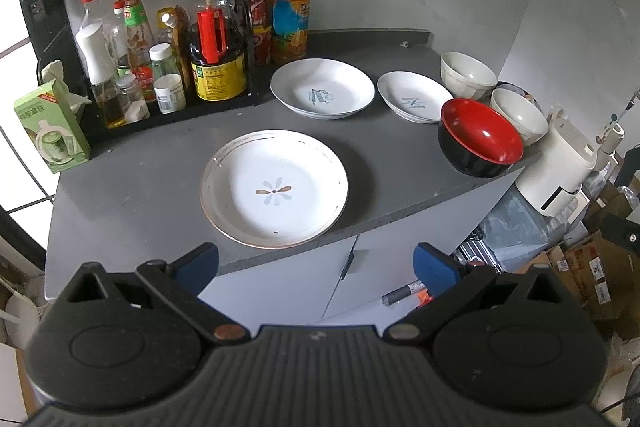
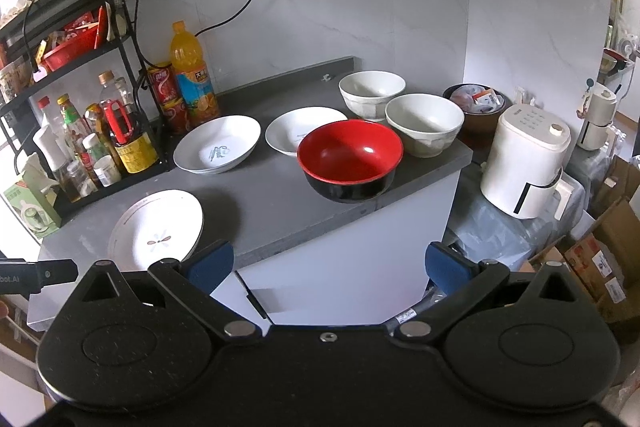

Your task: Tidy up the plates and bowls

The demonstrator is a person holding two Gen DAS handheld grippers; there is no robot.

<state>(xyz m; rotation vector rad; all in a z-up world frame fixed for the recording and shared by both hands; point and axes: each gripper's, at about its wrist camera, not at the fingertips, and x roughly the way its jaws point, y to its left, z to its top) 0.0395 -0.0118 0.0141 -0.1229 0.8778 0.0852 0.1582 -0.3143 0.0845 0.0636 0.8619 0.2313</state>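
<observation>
Six dishes sit loose on the grey tabletop (image 1: 152,167), none stacked yet, so sorting looks barely begun. Leftmost, the flower plate (image 1: 274,189) lies at the front edge, straight ahead of the left gripper (image 1: 316,263), whose jaws stand wide and empty. Toward the back edge rest the large white plate (image 1: 322,89) and the small white plate (image 1: 414,97), just beside each other. At the right edge the red bowl (image 2: 350,159) sits in front of two white bowls (image 2: 424,125). The right gripper (image 2: 328,267) hangs off the front edge, jaws wide, empty. Likely next: close on a plate rim, lift it, stack plates together.
</observation>
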